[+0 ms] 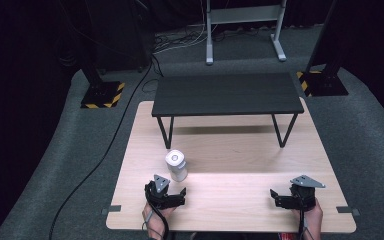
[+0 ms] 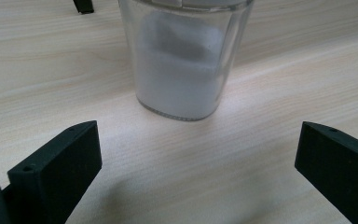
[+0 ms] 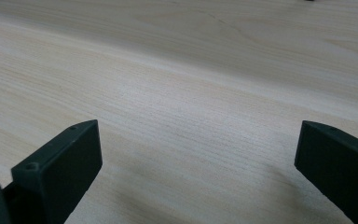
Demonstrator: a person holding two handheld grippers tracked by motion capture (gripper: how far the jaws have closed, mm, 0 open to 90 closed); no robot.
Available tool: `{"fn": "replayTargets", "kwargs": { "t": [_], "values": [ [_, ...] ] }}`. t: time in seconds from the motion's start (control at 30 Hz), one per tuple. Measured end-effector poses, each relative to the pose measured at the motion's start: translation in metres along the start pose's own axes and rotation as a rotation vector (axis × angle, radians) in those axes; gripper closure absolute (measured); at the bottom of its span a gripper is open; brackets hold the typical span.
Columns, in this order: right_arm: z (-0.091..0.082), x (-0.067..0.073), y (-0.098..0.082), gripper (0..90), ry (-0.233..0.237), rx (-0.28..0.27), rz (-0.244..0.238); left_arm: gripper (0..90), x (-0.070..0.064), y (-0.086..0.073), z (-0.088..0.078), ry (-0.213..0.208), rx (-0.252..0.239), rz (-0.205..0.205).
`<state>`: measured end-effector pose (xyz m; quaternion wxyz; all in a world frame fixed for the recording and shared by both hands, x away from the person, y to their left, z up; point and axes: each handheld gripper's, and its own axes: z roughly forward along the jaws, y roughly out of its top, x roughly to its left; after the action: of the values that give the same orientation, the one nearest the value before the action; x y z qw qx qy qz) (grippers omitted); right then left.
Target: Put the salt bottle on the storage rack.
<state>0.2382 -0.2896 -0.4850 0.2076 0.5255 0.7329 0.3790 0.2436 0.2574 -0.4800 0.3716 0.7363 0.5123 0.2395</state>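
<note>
On the near-left part of the light wooden table (image 1: 230,200), clear jar (image 1: 176,165) standing upright, white lid on top, white powder inside filling the lower part. Seen close in left gripper view as jar (image 2: 182,70), straight ahead of the jaws, just beyond them, not between them, nothing touching it. Left gripper (image 1: 180,192) just in front of the jar on the near side, low over the tabletop, jaws spread wide, nothing held. Right gripper (image 1: 275,196) well apart at the near-right of the table, jaws likewise wide open over bare wood, nothing between them. Hands at bottom edge gripping both tools. Farther back, small black table (image 1: 227,95) standing on the wooden top on thin black legs, well behind the jar. Grey carpet (image 1: 370,140) around, black cable (image 1: 105,150) trailing on the left.
</note>
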Motion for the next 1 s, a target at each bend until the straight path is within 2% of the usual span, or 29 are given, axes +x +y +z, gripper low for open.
{"fn": "replayTargets", "kwargs": {
  "t": [0.33,0.67,0.8,1.0],
  "values": [
    [0.0,0.0,0.0,0.0,0.001,0.0,0.005,0.0,-0.003,0.008,0.012,0.016,-0.009,0.002],
    [0.0,0.0,0.0,0.0,0.001,-0.001,0.005,0.0,-0.007,0.013,0.025,0.048,-0.048,0.017],
    [0.0,0.0,0.0,0.0,0.002,0.0,0.0,0.0,-0.006,0.012,0.029,0.049,-0.074,0.003],
    [0.0,-0.001,0.0,0.0,0.006,0.003,-0.001,0.0,-0.006,0.021,0.032,0.053,-0.083,0.018]
  ]
}}
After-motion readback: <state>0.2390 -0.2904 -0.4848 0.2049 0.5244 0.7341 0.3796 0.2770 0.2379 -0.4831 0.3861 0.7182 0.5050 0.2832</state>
